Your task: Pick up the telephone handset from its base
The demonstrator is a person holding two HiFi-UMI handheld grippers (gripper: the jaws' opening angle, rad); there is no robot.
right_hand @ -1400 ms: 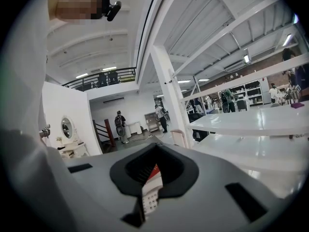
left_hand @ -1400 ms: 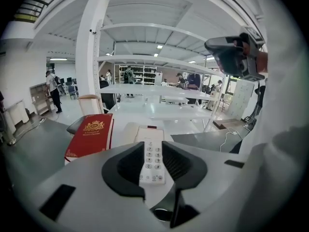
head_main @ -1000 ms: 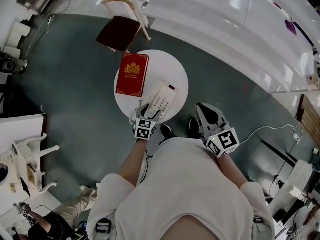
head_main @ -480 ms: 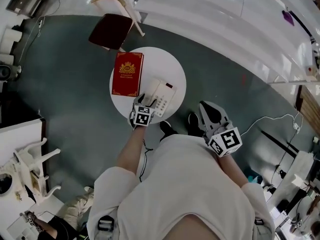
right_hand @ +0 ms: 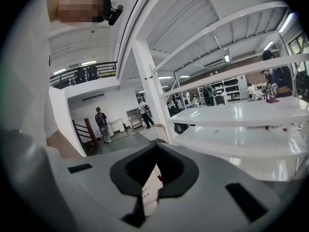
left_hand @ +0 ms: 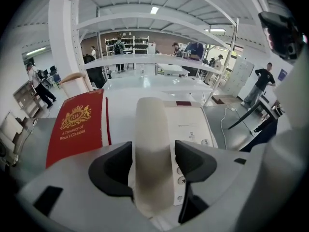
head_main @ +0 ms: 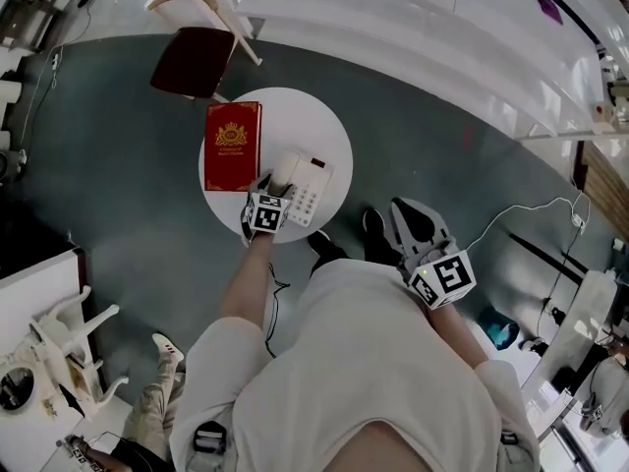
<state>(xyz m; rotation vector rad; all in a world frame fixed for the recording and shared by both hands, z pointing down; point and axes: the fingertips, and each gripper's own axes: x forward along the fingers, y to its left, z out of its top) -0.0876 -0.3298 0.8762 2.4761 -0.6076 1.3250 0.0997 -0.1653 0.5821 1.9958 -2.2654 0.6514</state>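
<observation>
Cream handset (left_hand: 153,139) resting lengthwise on the left side of its base (left_hand: 192,122), gripped across its sides by the left tongs (left_hand: 153,154), closed to its width. Near end buried under the tongs' body. On the base's keypad, only "3" and "*" legible; small print above too fine to read, lower keys hidden. Left of the base on the round worktop (head_main: 319,131), a red book (left_hand: 77,127): "RW" crest, "A Treasury of World's Classics". Right of the base, off the worktop, right tongs (right_hand: 155,149) pressed together, holding nothing.
</observation>
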